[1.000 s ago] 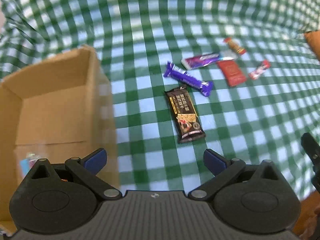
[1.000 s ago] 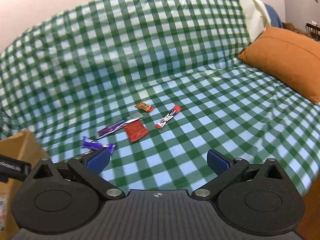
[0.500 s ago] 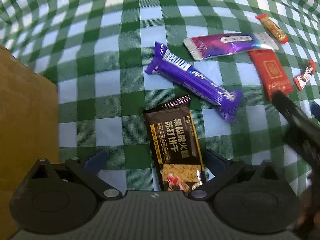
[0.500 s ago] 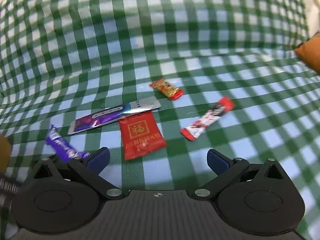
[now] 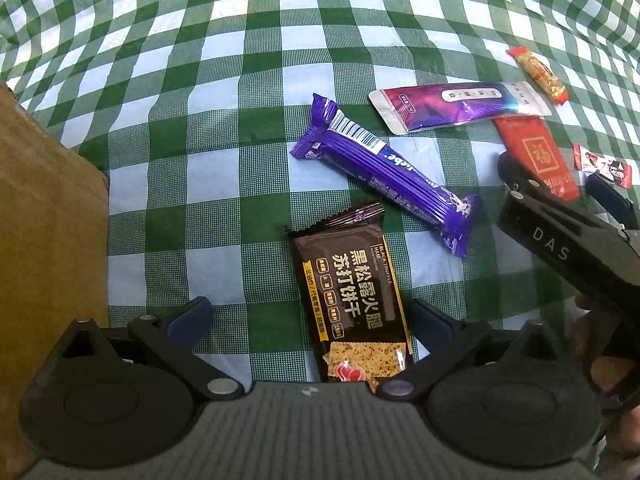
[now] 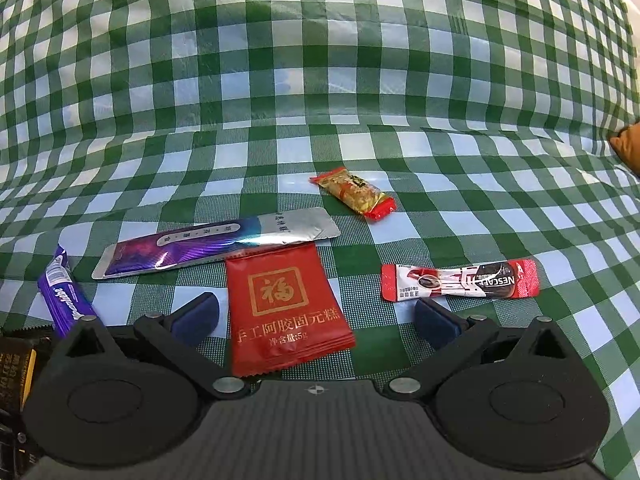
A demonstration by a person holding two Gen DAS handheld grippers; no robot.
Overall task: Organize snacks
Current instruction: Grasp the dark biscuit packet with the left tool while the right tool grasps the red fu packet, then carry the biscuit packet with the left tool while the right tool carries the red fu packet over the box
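My left gripper (image 5: 310, 314) is open, its fingers on either side of a black cracker packet (image 5: 352, 300) lying on the green checked cloth. A purple bar (image 5: 384, 170) lies just beyond it. My right gripper (image 6: 316, 314) is open around a red square sachet (image 6: 284, 308); it also shows in the left wrist view (image 5: 568, 196). A purple-silver pouch (image 6: 216, 246), a red-gold candy (image 6: 354, 192) and a red Nescafe stick (image 6: 460, 286) lie near.
A cardboard box (image 5: 44, 220) stands at the left of the left wrist view. An orange cushion (image 6: 628, 146) shows at the right edge. The checked cloth (image 6: 320, 80) rises behind the snacks.
Both grippers have moved forward and down toward the snacks. The left now straddles the black packet, the right straddles the red sachet. The box has slid to the left edge.
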